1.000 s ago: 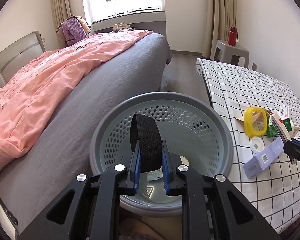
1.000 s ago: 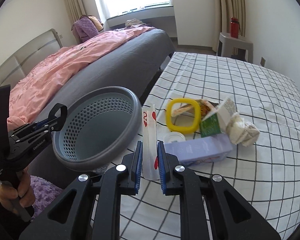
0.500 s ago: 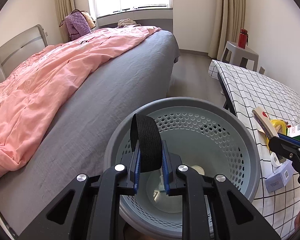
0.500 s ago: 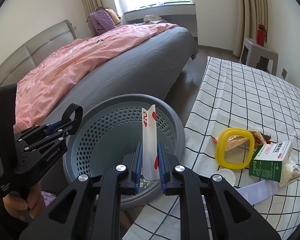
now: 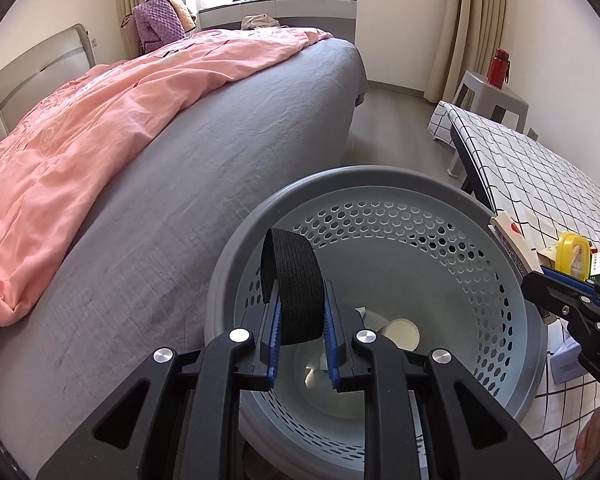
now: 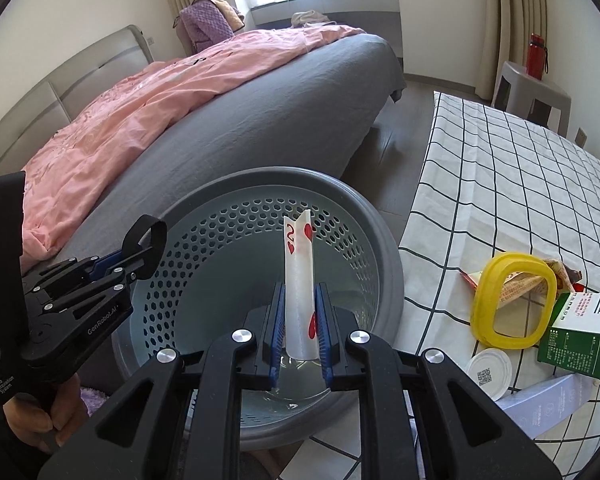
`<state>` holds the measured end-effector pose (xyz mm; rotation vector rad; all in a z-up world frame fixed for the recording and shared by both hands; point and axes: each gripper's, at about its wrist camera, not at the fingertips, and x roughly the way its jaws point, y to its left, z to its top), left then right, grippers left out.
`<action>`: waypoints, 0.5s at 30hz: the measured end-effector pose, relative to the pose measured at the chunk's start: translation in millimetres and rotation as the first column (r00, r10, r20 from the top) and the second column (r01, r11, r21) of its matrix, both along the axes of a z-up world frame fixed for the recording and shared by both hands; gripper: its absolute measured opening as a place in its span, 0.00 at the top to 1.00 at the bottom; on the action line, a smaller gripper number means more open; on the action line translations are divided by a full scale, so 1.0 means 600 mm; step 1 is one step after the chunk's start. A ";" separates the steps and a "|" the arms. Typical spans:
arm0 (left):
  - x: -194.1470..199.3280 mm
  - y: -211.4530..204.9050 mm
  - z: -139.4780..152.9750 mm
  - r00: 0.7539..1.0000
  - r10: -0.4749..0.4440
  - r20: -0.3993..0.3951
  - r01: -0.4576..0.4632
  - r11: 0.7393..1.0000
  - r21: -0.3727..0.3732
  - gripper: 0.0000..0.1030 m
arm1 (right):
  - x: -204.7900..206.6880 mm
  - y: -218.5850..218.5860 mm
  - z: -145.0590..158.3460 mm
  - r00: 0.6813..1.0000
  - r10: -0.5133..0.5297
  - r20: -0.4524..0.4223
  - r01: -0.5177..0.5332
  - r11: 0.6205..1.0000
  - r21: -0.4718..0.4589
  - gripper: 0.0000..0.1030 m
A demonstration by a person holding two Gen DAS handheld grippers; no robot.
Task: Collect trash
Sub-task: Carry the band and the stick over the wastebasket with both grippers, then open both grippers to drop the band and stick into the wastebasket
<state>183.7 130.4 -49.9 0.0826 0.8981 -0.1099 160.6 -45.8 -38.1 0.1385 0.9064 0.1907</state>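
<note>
My right gripper (image 6: 299, 330) pinches a curled white playing card with red hearts (image 6: 299, 280) over the round grey perforated plastic basket (image 6: 384, 248), ready to drop; my left gripper (image 5: 300, 334) clamps the basket's black webbing strap (image 5: 294, 280), steadying it beside the checked tablecloth (image 6: 500, 184).

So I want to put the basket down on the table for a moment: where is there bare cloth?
The checked tablecloth is bare across its far stretch, from the yellow ring back toward the grey stool. The near right corner is crowded: ring, green-and-white carton, round white lid, pale purple box.
</note>
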 end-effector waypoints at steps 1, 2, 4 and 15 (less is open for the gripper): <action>0.000 0.000 0.000 1.000 0.001 0.001 -0.001 1.000 0.001 0.83 | 0.001 0.000 -0.001 1.000 -0.001 0.000 0.001 1.000 -0.001 0.85; 0.000 0.000 0.000 1.000 0.001 0.002 -0.001 1.000 0.002 0.83 | 0.001 -0.001 -0.002 1.000 -0.002 -0.001 0.002 1.000 -0.002 0.84; 0.002 0.001 -0.001 1.000 0.003 0.002 -0.003 1.000 0.003 0.83 | 0.004 0.000 -0.006 1.000 -0.002 -0.004 0.002 1.000 -0.002 0.84; 0.004 0.003 -0.003 1.000 0.007 -0.002 -0.007 1.000 0.001 0.83 | 0.006 0.003 -0.010 1.000 0.000 -0.009 0.000 1.000 -0.002 0.83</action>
